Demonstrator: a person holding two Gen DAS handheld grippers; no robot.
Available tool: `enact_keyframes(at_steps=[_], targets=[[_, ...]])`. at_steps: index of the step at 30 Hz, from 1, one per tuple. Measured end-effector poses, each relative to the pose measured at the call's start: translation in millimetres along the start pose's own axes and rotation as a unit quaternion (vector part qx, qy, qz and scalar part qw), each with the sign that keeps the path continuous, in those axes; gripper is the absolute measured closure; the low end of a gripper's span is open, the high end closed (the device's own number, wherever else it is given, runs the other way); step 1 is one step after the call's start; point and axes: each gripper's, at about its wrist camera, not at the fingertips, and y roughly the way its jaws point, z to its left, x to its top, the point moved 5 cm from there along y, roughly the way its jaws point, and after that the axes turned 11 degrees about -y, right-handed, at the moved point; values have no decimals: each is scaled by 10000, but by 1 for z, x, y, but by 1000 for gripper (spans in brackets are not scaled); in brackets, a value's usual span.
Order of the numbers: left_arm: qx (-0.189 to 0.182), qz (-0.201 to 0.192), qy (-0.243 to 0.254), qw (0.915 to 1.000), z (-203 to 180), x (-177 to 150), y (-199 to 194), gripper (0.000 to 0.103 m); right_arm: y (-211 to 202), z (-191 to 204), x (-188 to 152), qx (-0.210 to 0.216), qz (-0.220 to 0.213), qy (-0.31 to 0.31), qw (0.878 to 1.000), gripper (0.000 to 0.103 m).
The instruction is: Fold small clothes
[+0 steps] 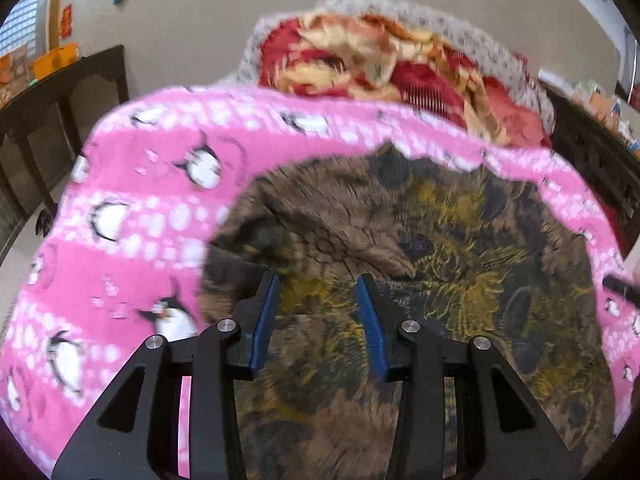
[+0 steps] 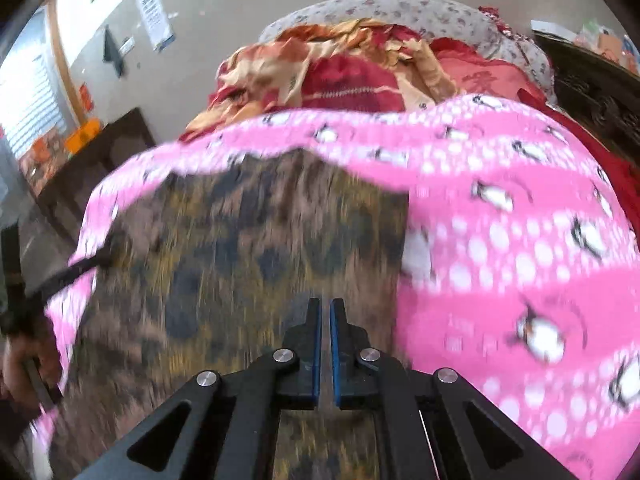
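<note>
Left tongs point(image 1: 318, 312) part-open, nothing gripped, hovering over brown patterned garment point(image 1: 400, 264) mid-frame on pink penguin blanket point(image 1: 132, 220). Right tongs point(image 2: 325, 344) closed, look empty. Garment looks rumpled, folding mostly ahead, I'd guess.

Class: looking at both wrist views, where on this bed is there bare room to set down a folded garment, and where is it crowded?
Free: the pink penguin-print blanket right of the brown-and-yellow patterned garment, and the strip left of it. Crowded: the red-and-cream crumpled bedding behind.
</note>
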Motion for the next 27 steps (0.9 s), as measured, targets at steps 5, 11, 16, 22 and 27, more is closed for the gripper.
enact_keyframes(at_steps=[5, 11, 16, 22, 27], targets=[[-67, 248, -160, 9995, 11, -20, 42, 63, 63, -18, 18, -516, 579, -80, 9970, 102], [-400, 317, -464, 9976, 20, -20, 43, 64, 90, -31, -5, -976, 513, -204, 9937, 103], [-298, 298, -383, 9984, 29, -16, 44, 64, 91, -40, -6, -629, 414, 93, 9971, 103], [-261, 293, -344, 9986, 26, -23, 40, 63, 89, -42, -5, -653, 416, 75, 9970, 103], [-227, 294, -320, 9988, 28, -24, 39, 64, 80, -32, 1, -1001, 631, -125, 9929, 102]])
